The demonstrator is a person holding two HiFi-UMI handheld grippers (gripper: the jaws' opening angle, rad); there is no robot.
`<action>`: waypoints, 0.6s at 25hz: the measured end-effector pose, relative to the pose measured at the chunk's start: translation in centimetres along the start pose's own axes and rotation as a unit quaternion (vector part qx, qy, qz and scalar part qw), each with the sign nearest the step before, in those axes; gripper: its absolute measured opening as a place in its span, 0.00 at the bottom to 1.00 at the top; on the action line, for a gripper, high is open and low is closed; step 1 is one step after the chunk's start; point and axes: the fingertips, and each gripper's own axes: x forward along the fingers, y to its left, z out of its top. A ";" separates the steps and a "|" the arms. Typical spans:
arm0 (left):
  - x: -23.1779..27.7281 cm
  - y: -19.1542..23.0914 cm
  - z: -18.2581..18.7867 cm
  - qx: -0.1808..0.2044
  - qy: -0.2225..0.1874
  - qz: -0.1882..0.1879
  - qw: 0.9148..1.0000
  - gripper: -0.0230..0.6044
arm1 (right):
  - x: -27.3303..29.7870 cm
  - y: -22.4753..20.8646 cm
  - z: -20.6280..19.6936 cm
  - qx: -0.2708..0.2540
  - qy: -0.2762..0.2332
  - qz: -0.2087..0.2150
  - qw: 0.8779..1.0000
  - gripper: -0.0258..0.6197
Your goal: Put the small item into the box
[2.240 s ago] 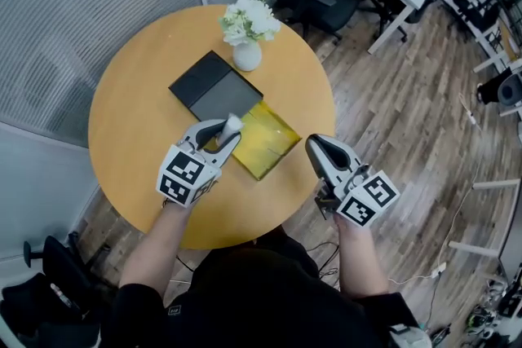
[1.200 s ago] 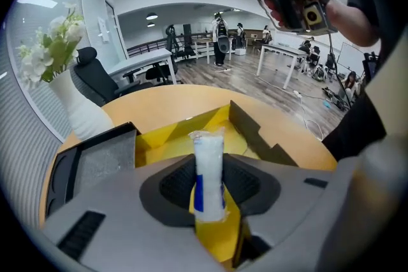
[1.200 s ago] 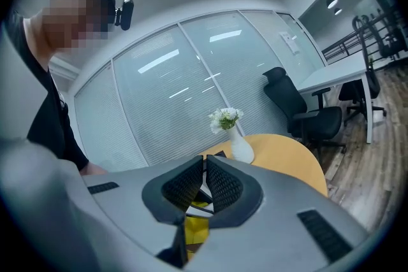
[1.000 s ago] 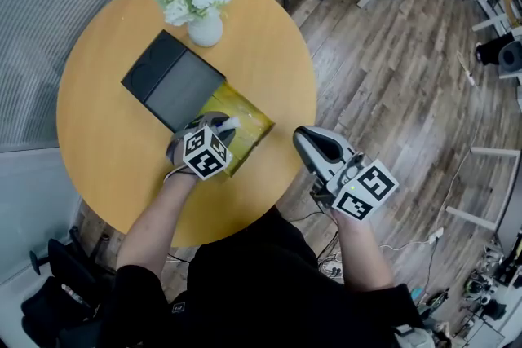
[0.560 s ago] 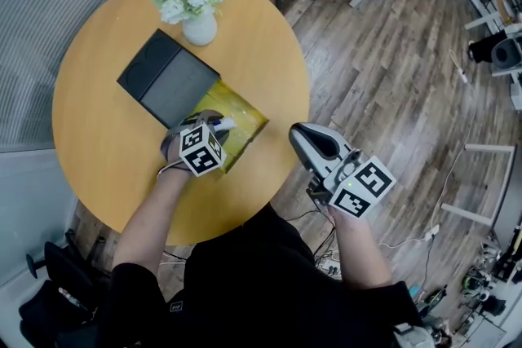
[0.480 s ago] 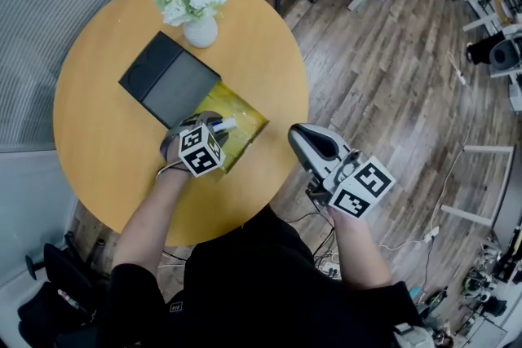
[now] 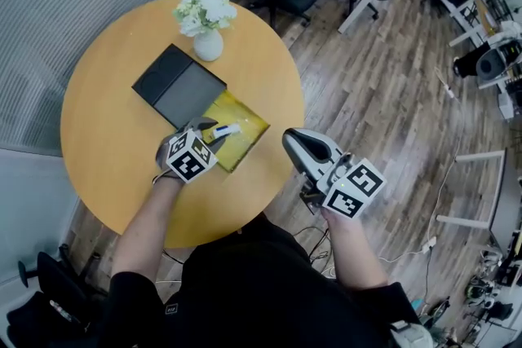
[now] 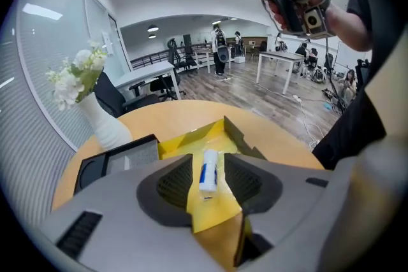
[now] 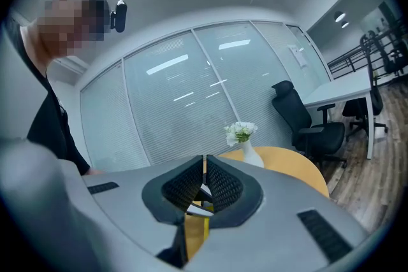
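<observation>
The small tube (image 8: 208,170) lay on the yellow floor of the open box (image 7: 251,126) — already inside, by the look of it. The left gripper (image 7: 205,134) hung over it with jaws apart but closing, the tube between them and touched by neither pad. The right gripper (image 7: 295,143) sat off the edge of the table (image 7: 106,134), jaws pressed together on nothing. Light, stiff and smooth-sided, I'd judge — apt to roll or slip. Best pinched across its middle, over the blue label.
</observation>
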 end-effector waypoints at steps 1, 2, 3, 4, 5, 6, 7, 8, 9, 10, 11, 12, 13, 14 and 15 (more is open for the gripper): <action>-1.0 0.0 0.2 -0.009 -0.010 0.004 1.000 0.29 | 0.1 0.6 0.3 -0.005 -0.003 0.002 1.000 0.10; -2.0 0.1 0.3 -0.016 -0.018 0.010 1.000 0.29 | 0.1 1.2 0.7 -0.010 -0.005 0.003 1.000 0.10; -2.9 0.1 0.4 -0.017 -0.024 0.017 0.999 0.28 | 0.2 1.8 0.9 -0.015 -0.008 0.003 1.000 0.10; -3.9 0.1 0.4 -0.015 -0.028 0.025 0.999 0.28 | 0.2 2.3 1.2 -0.018 -0.011 0.004 1.000 0.10; -4.7 0.1 0.3 -0.014 -0.032 0.032 0.999 0.27 | 0.2 2.8 1.4 -0.021 -0.015 0.004 1.000 0.10; -5.6 0.0 0.3 -0.016 -0.039 0.036 0.998 0.27 | 0.2 3.2 1.6 -0.021 -0.019 0.005 1.000 0.10; -6.6 -0.2 0.3 -0.022 -0.049 0.038 0.998 0.26 | 0.2 3.7 1.8 -0.020 -0.023 0.005 1.000 0.10; -7.6 -0.3 0.3 -0.031 -0.061 0.040 0.997 0.25 | 0.2 4.2 1.9 -0.021 -0.026 0.004 0.999 0.10; -8.7 -0.4 0.2 -0.039 -0.072 0.043 0.996 0.25 | 0.2 4.7 2.0 -0.024 -0.027 0.002 0.999 0.10; -9.8 -0.5 0.2 -0.046 -0.083 0.048 0.994 0.24 | 0.2 5.2 2.0 -0.029 -0.026 -0.002 0.999 0.10; -10.9 -0.6 0.1 -0.052 -0.093 0.053 0.993 0.23 | 0.2 5.6 1.9 -0.036 -0.024 -0.007 0.999 0.10; -12.0 -0.7 0.0 -0.060 -0.103 0.057 0.991 0.21 | 0.2 6.0 1.8 -0.042 -0.023 -0.012 0.999 0.10; -13.0 -0.7 -0.2 -0.068 -0.114 0.060 0.989 0.20 | 0.1 6.4 1.8 -0.045 -0.022 -0.016 0.999 0.10; -14.0 -0.8 -0.2 -0.076 -0.126 0.063 0.987 0.19 | 0.1 6.8 1.7 -0.047 -0.022 -0.019 0.998 0.10; -15.0 -0.8 -0.3 -0.085 -0.138 0.066 0.985 0.17 | 0.0 7.3 1.7 -0.047 -0.022 -0.021 0.998 0.10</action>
